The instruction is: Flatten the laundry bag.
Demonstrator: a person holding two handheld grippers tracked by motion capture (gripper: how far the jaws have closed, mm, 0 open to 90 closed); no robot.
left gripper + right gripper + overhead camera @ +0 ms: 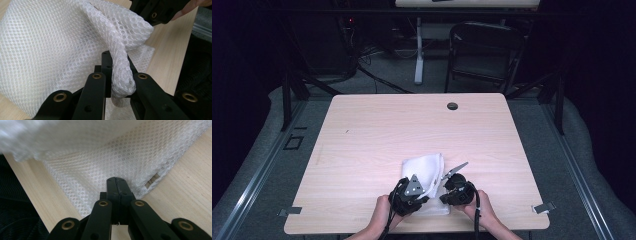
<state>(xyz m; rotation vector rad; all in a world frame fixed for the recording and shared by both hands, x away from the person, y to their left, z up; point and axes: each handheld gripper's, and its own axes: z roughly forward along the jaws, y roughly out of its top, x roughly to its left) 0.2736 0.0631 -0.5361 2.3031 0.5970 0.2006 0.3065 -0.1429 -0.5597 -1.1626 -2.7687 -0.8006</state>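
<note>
Fingers of the left gripper (pixel 117 75) are seen clamped on a bunched fold of the white mesh cloth (pixel 50 50), which is pinched between the 2 black jaws and drawn up in a ridge off the wooden table (pixel 377 125). Fingers of the right gripper (pixel 117 185) are pressed fully together at the cloth's edge, though whether any fabric is caught between them cannot be told. From above, the cloth is seen lying at the table's near edge, just ahead of both grippers.
</note>
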